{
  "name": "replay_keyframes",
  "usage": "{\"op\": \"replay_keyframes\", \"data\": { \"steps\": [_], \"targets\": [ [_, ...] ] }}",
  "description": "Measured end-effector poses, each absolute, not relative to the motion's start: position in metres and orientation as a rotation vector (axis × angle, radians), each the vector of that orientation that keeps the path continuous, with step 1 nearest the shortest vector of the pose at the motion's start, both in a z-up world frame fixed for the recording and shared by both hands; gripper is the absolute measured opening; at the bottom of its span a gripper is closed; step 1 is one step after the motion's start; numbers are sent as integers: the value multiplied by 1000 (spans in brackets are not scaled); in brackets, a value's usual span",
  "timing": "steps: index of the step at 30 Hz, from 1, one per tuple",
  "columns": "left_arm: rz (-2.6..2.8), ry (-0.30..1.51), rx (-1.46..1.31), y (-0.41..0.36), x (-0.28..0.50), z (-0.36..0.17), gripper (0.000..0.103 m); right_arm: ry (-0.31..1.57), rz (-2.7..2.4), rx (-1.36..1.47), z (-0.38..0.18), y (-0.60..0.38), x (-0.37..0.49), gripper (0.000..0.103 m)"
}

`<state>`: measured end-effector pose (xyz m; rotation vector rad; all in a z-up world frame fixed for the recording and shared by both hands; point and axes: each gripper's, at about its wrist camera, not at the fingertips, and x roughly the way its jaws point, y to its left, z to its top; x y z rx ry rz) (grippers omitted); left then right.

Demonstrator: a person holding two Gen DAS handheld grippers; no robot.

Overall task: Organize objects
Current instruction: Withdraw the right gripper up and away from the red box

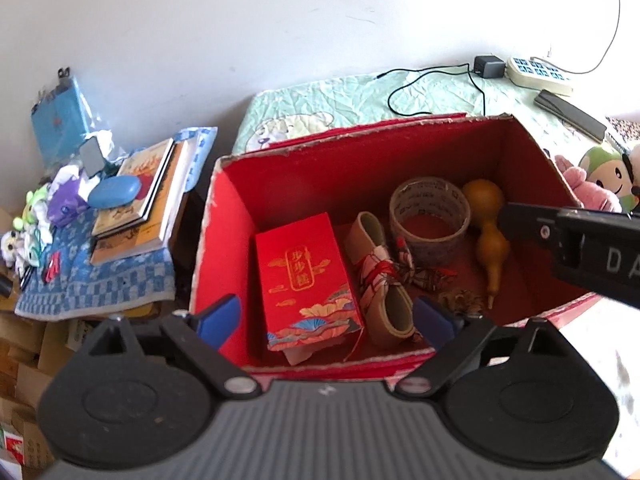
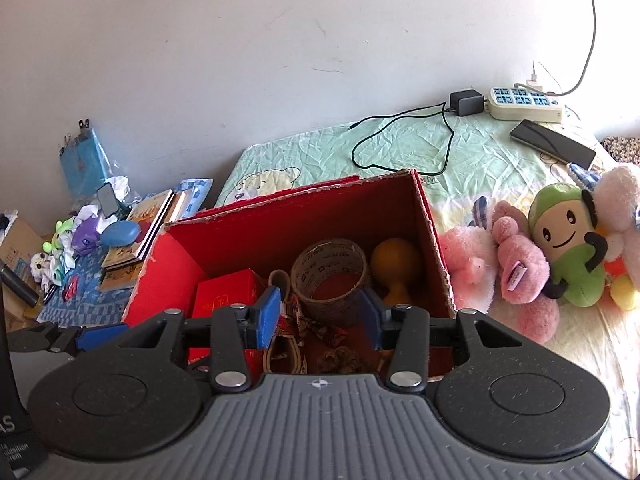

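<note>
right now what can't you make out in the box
- Red packet box: right wrist view, lower half hidden by the right tongs.
- Gourd: left wrist view, partly behind the tape roll.
- Small brown clutter on the box floor: too small to identify.

Rough torn cardboard at the rim of the red box point(image 1: 216, 216), matt red inside. In the box: glossy printed paper on the red packet point(image 1: 306, 280) with gold foil, shiny clear plastic on the tape roll point(image 1: 430, 216), smooth hard yellow-brown skin on the gourd point(image 1: 488, 220), patterned cloth on the bundle point(image 1: 384, 272). Behind the box, crinkled soft cloth on the green sheet point(image 2: 400, 148). Right of the box, fluffy plush on the pink toy point(image 2: 516, 264). Matt black plastic and bright metal rivets on the right gripper point(image 2: 320, 316), blue rubbery-looking pads point(image 2: 269, 316)
</note>
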<state>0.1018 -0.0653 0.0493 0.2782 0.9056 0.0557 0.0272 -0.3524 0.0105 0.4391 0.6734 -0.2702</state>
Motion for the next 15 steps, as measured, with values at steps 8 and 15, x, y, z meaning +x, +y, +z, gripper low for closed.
{"op": "replay_keyframes", "data": {
  "steps": [8, 15],
  "targets": [
    [90, 926, 228, -73, 75, 54, 94, 669, -254, 425, 22, -355, -6, 47],
    [110, 930, 217, -92, 48, 50, 97, 693, -231, 436, 21, -357, -31, 47]
  ]
}}
